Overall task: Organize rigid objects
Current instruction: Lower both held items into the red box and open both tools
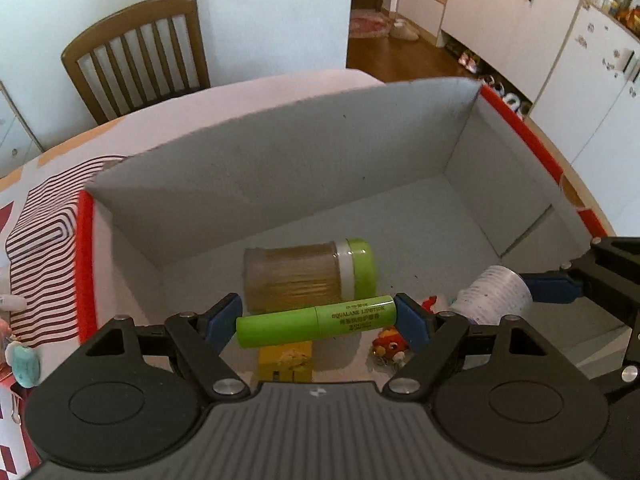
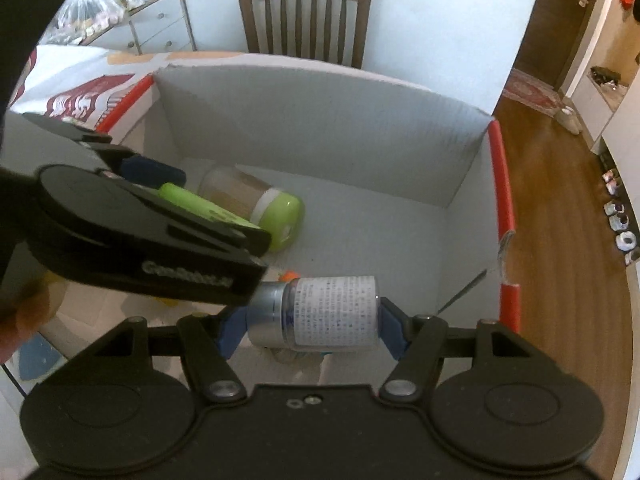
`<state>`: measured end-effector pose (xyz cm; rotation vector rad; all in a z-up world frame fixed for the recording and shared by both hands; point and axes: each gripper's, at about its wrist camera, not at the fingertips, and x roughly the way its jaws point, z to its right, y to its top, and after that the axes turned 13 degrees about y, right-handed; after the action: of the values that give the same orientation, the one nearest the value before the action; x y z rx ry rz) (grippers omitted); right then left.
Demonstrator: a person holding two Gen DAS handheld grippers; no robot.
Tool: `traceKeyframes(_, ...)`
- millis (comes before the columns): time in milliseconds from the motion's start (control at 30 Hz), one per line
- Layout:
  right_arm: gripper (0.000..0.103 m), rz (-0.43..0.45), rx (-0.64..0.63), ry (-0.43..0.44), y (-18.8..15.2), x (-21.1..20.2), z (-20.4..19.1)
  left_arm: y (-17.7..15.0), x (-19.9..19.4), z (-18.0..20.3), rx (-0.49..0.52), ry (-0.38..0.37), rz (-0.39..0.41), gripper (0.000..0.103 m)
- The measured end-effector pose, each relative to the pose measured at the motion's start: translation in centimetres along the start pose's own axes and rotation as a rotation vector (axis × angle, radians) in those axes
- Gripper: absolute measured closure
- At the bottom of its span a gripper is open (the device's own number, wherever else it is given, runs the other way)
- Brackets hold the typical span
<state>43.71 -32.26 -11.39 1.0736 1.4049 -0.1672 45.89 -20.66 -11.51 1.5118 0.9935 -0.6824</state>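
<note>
My left gripper [image 1: 318, 322] is shut on a green lipstick tube [image 1: 316, 320], held crosswise by its two ends over the open cardboard box [image 1: 280, 168]. My right gripper [image 2: 310, 326] is shut on a small white-labelled bottle with a silver cap [image 2: 320, 312], also held sideways above the box [image 2: 320, 120]. On the box floor lies a clear jar with a green lid [image 1: 312, 272], full of thin sticks; it also shows as the jar [image 2: 256, 196] in the right wrist view. Below the lipstick sit a yellow block [image 1: 286, 362] and a small red toy [image 1: 390, 346].
The box has red edges [image 1: 85, 264] and stands on a table with a striped red-and-white cloth [image 1: 44, 240]. A wooden chair [image 1: 136, 56] stands behind the table. A teal object [image 1: 26, 364] lies left of the box. Wooden floor [image 2: 560, 240] lies to the right.
</note>
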Motion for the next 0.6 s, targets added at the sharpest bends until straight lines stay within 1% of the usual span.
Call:
traceKeyframes(100,0.036,-0.022,-0.002,0.002,-0.1,0.4,0.1,0.1,0.2,0.3,0.011,0.005,-0.014,0.021)
traceKeyframes(167,0.036,-0.026,0.004,0.000,-0.1,0.5,0.1,0.3,0.5,0.5,0.023,0.010,-0.046,0.021)
traceKeyframes(333,0.036,-0.032,0.007,-0.002,-0.1,0.5,0.0,0.6,1.2,0.4,0.023,0.003,-0.099,0.021)
traceKeyframes(500,0.036,-0.027,0.021,0.000,0.2,0.5,0.2,0.5,1.5,0.1,0.013,-0.014,-0.133,0.021)
traceKeyframes(567,0.034,-0.026,0.026,-0.001,0.2,0.5,0.2,0.4,1.8,0.1,0.016,-0.019,-0.160,0.021)
traceKeyframes(600,0.031,-0.025,0.026,-0.001,0.2,0.4,0.2,0.3,1.9,0.1,0.015,-0.018,-0.165,0.021)
